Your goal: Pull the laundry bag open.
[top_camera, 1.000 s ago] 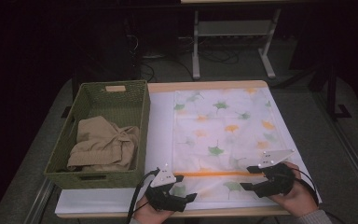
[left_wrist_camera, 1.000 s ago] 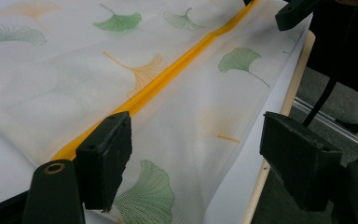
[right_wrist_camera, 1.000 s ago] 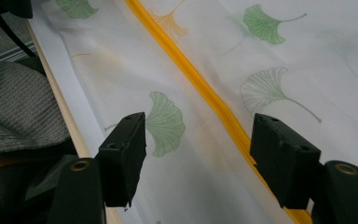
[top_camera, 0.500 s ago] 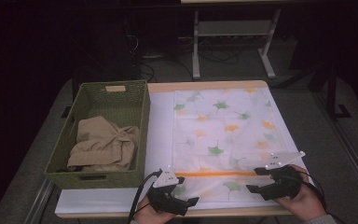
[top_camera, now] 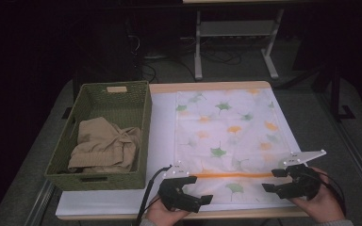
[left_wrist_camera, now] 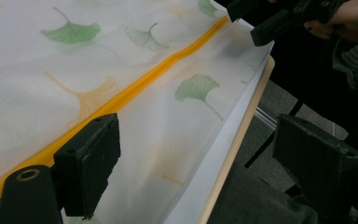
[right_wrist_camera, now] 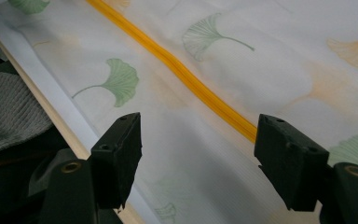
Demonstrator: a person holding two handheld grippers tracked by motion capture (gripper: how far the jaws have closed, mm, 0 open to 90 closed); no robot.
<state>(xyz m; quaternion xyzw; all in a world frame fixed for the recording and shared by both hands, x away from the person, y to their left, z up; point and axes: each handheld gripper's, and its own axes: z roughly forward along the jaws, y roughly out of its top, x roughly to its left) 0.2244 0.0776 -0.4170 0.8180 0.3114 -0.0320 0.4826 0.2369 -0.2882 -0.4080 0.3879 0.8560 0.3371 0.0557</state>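
Lengthwise away from the person, leaf-print cloth (top_camera: 228, 136), left gripper (top_camera: 192, 188) and right gripper (top_camera: 275, 180) wide open, holding nothing.

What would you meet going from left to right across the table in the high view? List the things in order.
Green basket holding a tan cloth → left gripper → leaf-print sheet → right gripper.
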